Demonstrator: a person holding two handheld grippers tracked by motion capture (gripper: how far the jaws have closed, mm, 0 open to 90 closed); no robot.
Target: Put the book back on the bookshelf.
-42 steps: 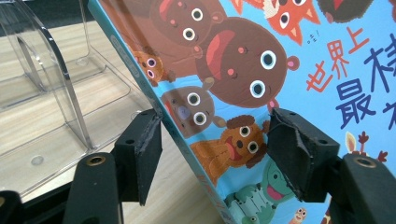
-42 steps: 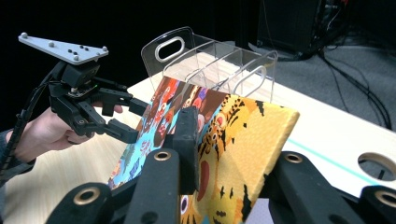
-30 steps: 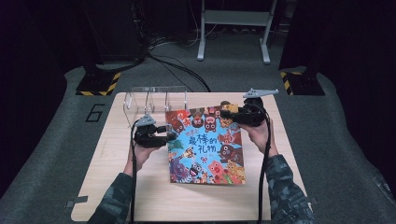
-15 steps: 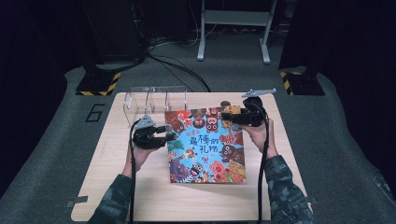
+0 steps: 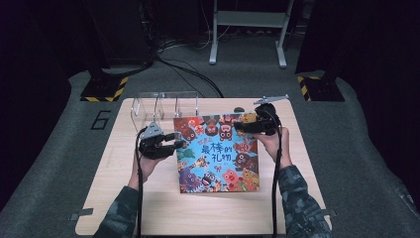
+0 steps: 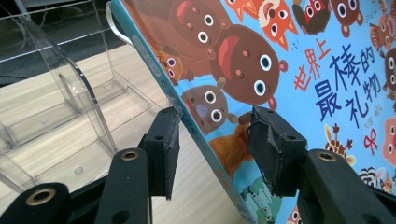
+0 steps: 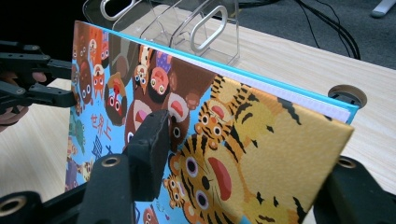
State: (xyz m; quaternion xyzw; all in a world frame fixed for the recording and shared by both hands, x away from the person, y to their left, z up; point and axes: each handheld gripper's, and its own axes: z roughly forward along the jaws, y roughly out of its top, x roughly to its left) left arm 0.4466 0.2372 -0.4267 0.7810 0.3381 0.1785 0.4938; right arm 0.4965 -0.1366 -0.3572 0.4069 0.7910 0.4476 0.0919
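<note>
The picture book (image 5: 217,152) lies on the wooden table (image 5: 109,198), its far edge lifted, just in front of the clear acrylic rack (image 5: 163,105). The left gripper (image 6: 215,135) straddles the spine; its jaws have just been closing, yet one pad (image 6: 169,140) seems barely to touch, so no firm clamp. The right gripper (image 7: 243,158) brackets the far right corner, jaws just opening, apparently not pinching. With neither gripper clamping, the raised book could slip back flat or skid against the rack and shove it.
</note>
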